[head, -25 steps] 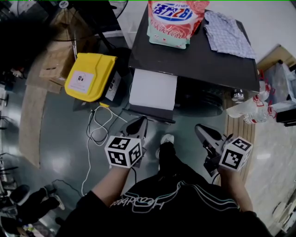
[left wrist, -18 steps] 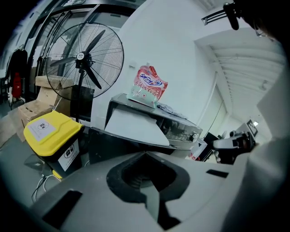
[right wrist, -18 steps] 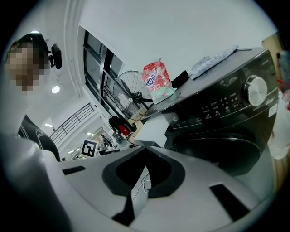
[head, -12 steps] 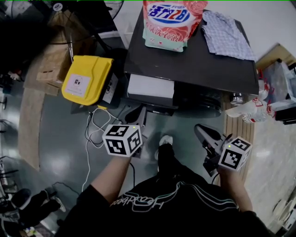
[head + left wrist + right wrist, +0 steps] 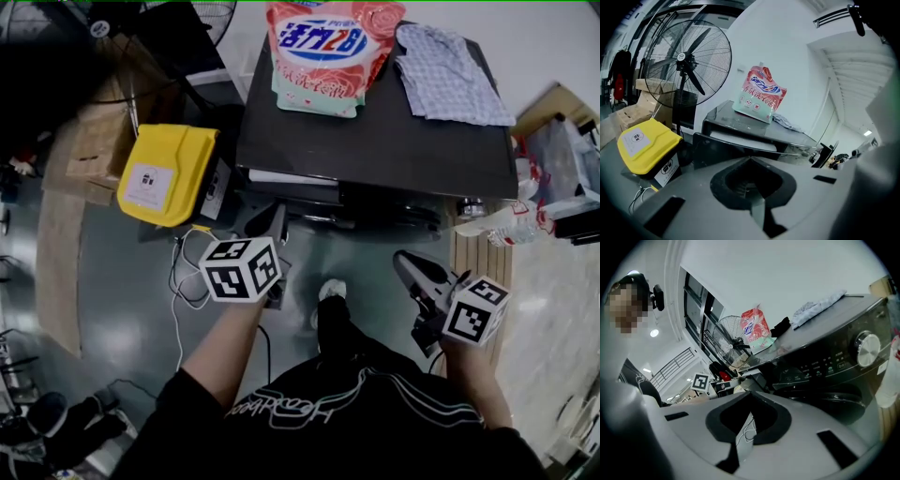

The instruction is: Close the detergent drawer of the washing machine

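The dark washing machine point(image 5: 394, 141) stands ahead of me. Its detergent drawer point(image 5: 289, 178) at the upper left of the front sticks out only a little, with a thin white strip of its inside showing. My left gripper point(image 5: 277, 219) is shut and empty, its tips at the drawer's dark front panel point(image 5: 719, 149); contact is hidden. In the left gripper view the drawer's white inside point(image 5: 740, 139) lies just beyond the left gripper point(image 5: 750, 160). My right gripper point(image 5: 406, 262) hangs shut and empty, lower right, clear of the machine. The right gripper point(image 5: 749, 394) points towards the control panel point(image 5: 822, 365).
A pink detergent bag point(image 5: 321, 47) and a folded checked shirt point(image 5: 441, 75) lie on the machine's top. A yellow box point(image 5: 161, 173) and a standing fan point(image 5: 689, 61) are to the left. A white cable point(image 5: 180, 277) loops on the floor. Plastic bottles point(image 5: 511, 225) sit at the right.
The drawer has slid from well out to almost fully in. My left gripper has moved forward with it. The right gripper has stayed put.
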